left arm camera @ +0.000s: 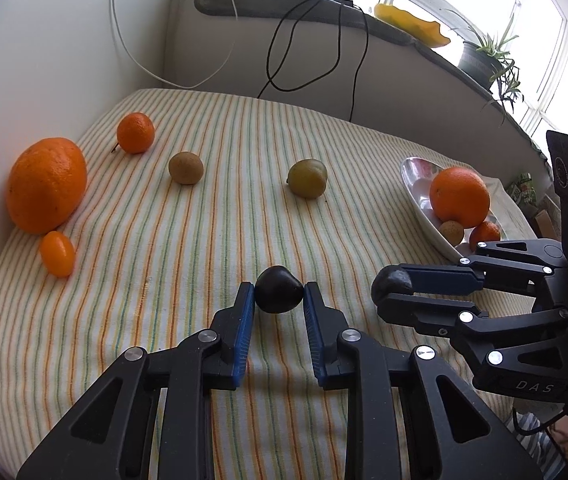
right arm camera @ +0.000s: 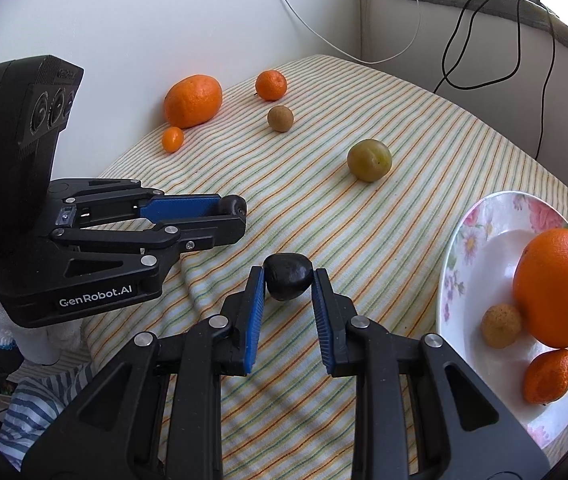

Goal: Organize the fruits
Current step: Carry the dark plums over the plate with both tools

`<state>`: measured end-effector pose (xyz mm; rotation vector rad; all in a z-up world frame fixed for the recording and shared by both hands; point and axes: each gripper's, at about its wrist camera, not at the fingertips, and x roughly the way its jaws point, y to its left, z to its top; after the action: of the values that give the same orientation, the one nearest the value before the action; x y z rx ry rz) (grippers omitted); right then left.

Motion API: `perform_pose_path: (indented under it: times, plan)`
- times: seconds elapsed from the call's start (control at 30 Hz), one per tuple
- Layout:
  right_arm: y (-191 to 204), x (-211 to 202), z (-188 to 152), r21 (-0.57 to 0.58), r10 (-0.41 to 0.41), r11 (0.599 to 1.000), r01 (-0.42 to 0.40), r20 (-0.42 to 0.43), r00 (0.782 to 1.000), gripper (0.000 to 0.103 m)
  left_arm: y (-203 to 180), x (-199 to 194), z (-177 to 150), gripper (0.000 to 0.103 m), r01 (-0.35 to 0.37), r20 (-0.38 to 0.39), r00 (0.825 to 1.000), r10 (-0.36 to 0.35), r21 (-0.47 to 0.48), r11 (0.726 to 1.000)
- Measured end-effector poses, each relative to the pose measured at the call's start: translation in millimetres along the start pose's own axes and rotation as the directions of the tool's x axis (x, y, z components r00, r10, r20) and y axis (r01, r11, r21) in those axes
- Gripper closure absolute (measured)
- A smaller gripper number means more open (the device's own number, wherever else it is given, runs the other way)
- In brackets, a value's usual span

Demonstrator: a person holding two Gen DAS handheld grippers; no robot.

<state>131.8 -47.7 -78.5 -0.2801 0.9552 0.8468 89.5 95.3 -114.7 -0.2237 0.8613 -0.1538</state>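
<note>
Between the pads of my left gripper [left arm camera: 278, 292], near the middle of the striped cloth [left arm camera: 203, 240]: I am pinching the left dark fruit [left arm camera: 278, 289], jaws closed narrow on its two sides. Whether it is clear of the cloth I cannot tell.

Right gripper [right arm camera: 288, 278]: I am clamping the right dark fruit [right arm camera: 288, 276] the same way, just left of the flowered plate [right arm camera: 480, 216].

Step in hand, as I judge it: I am carrying both dark fruits toward the plate.

Next move, as I judge it: I am needing to swing the right gripper rightward over the rim, lower it onto a bare patch, then let go gently, since a round fruit is likely to roll. The left gripper is having to wait or come around, as the right one is standing between it and the plate.

Already lying on the plate, at its right side: big orange [right arm camera: 558, 288], small brown fruit [right arm camera: 500, 326], mandarin [right arm camera: 548, 376]. They are crowding that side; the bare part is lying left and far.

Waiting on the cloth:
- greenish plum [left arm camera: 307, 179], middle
- brown round fruit [left arm camera: 185, 168], further left
- tangerine [left arm camera: 135, 133], far left
- large orange [left arm camera: 47, 185], left edge, touching the wall
- kumquat [left arm camera: 57, 253], just beside it

Cables are hanging against the far wall, well apart.
</note>
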Motion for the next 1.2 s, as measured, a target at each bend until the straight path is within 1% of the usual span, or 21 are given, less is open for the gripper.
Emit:
perform_pose_path:
  times: [0.17, 0.37, 0.57, 0.83, 1.2]
  plan:
    - [-10, -21, -4, 0.035, -0.001, 0.999, 0.000, 0.042, 0.999, 0.078, -12, -5, 6, 0.080, 0.022, 0.022, 1.000, -0.022, 0.010, 1.000]
    - [-28, -53, -17, 0.088, -0.048, 0.995, 0.040, 0.090, 0.995, 0.078, -35, -4, 17, 0.080, 0.062, 0.037, 0.997, -0.064, 0.037, 0.997]
    - [-49, -78, -32, 0.128, -0.105, 0.988, 0.091, 0.109, 0.989, 0.078, -57, 1, 25, 0.080, 0.096, 0.043, 0.994, -0.099, 0.061, 0.993]
    - [-69, -93, -48, 0.173, -0.149, 0.977, 0.127, 0.117, 0.982, 0.078, -83, 11, 35, 0.080, 0.129, 0.040, 0.990, -0.133, 0.091, 0.987]
    - [-78, -103, -57, 0.186, -0.179, 0.970, 0.154, 0.127, 0.976, 0.078, -110, 26, 51, 0.080, 0.147, 0.036, 0.988, -0.152, 0.121, 0.982]
